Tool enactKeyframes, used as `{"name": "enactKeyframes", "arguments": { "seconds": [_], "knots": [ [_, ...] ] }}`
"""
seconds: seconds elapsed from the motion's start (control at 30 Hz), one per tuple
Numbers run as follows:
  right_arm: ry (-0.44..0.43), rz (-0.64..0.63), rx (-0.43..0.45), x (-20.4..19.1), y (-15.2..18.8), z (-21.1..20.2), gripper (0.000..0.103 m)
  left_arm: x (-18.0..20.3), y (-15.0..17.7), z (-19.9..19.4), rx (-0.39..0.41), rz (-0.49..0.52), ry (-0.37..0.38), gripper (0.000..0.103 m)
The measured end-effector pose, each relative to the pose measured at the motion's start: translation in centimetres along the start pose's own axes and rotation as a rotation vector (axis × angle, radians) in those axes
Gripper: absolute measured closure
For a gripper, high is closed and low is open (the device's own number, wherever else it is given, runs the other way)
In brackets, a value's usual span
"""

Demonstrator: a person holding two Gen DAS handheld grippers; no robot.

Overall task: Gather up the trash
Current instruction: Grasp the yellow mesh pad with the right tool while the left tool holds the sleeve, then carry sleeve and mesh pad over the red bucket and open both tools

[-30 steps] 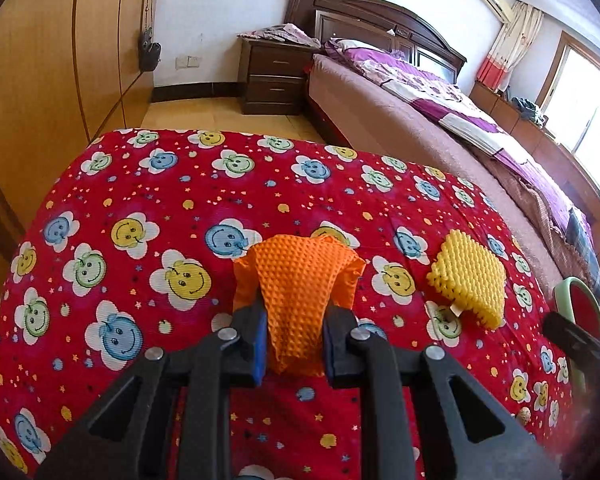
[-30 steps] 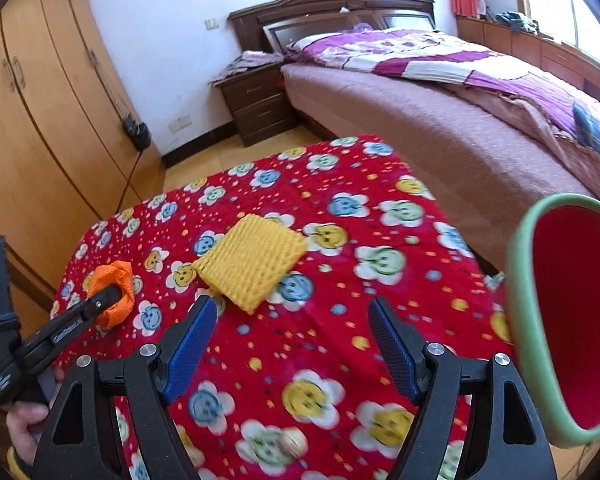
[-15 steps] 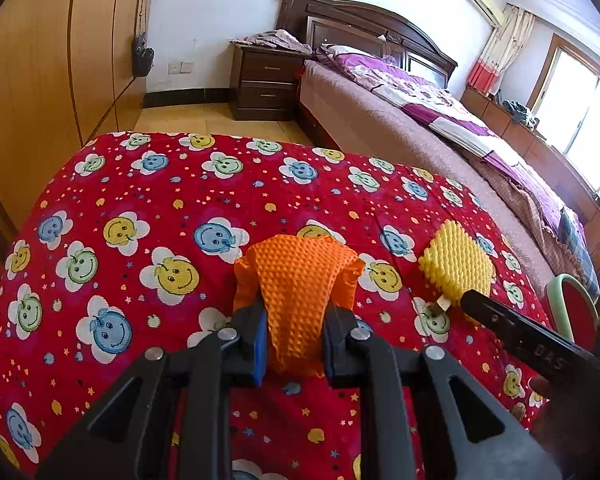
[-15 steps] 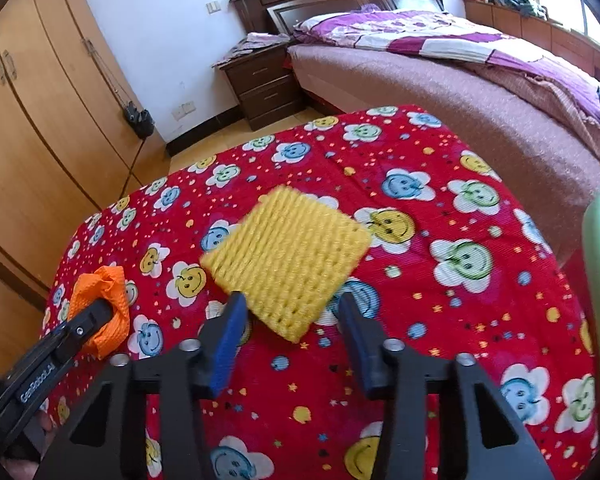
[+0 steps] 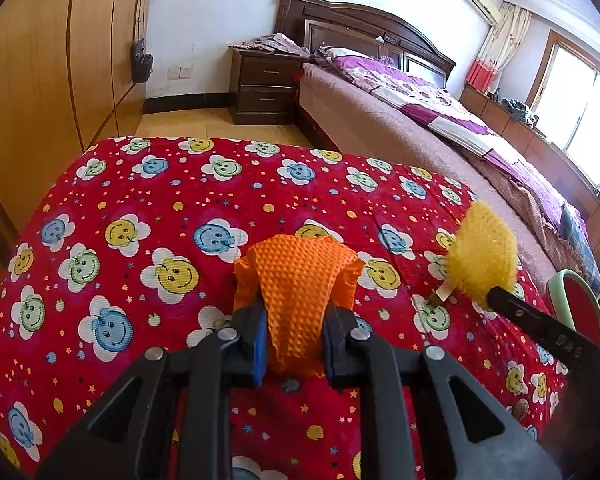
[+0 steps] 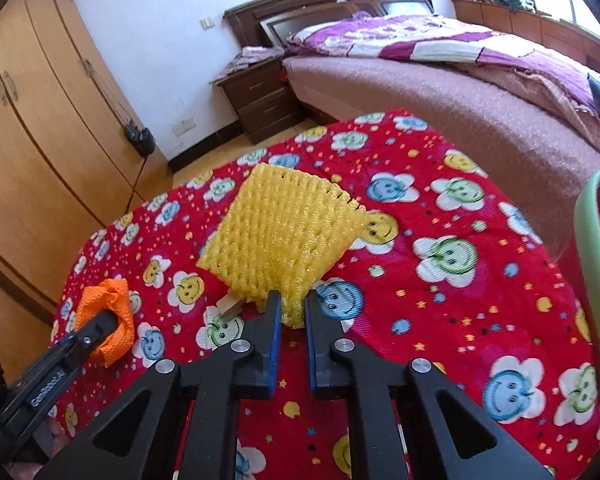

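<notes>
My left gripper [image 5: 294, 336] is shut on a crumpled orange foam net [image 5: 298, 284] and holds it over the red smiley-flower tablecloth [image 5: 148, 208]. It also shows in the right wrist view [image 6: 110, 326], at the far left. My right gripper [image 6: 292, 324] is shut on the near corner of a yellow foam net [image 6: 286, 240], whose far part tilts up off the cloth. In the left wrist view the yellow net [image 5: 482, 256] stands up at the right, in the right gripper's fingers [image 5: 508, 306].
A small tan scrap [image 6: 229, 305] lies on the cloth beside the yellow net. A red bin with a green rim [image 6: 592, 264] stands off the table's right edge. A bed [image 6: 480, 92], a nightstand [image 6: 260, 96] and wooden wardrobes [image 6: 40, 152] surround the table.
My right gripper moved forward to the yellow net and shut on its near corner; the net now lifts off the cloth. My left gripper still holds the orange net.
</notes>
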State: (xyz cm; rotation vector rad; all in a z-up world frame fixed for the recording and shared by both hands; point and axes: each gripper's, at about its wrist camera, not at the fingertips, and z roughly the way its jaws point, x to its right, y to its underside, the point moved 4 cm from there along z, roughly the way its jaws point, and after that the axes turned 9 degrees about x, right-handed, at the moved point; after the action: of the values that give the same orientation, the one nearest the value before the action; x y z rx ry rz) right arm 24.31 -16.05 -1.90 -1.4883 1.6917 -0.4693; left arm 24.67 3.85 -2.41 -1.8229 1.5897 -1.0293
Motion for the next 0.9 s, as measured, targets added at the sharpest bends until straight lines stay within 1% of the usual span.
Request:
{"name": "enactKeyframes", "arguments": {
  "seconds": [0.27, 0.47, 0.67, 0.77, 0.9],
  "knots": [
    [-0.003, 0.001, 0.099, 0.6, -0.9, -4.8, 0.093, -0.2, -0.3, -0.7, 0.017, -0.012, 0.01, 0.082],
    [0.009, 0.005, 0.176, 1.7, -1.4, -8.8, 0.093, 0.6, -0.3, -1.3, 0.021, -0.005, 0.031, 0.082],
    [0.039, 0.021, 0.233, 3.7, -1.2, -12.6, 0.093, 2.4, -0.7, -2.5, 0.041, 0.025, 0.057, 0.082],
    [0.061, 0.041, 0.266, 5.4, -1.1, -14.4, 0.093, 3.4, -1.0, -3.4, 0.044, 0.039, 0.067, 0.082],
    [0.092, 0.083, 0.296, 8.1, -0.5, -16.8, 0.093, 5.4, -1.1, -4.8, 0.045, 0.065, 0.099, 0.082]
  ]
}}
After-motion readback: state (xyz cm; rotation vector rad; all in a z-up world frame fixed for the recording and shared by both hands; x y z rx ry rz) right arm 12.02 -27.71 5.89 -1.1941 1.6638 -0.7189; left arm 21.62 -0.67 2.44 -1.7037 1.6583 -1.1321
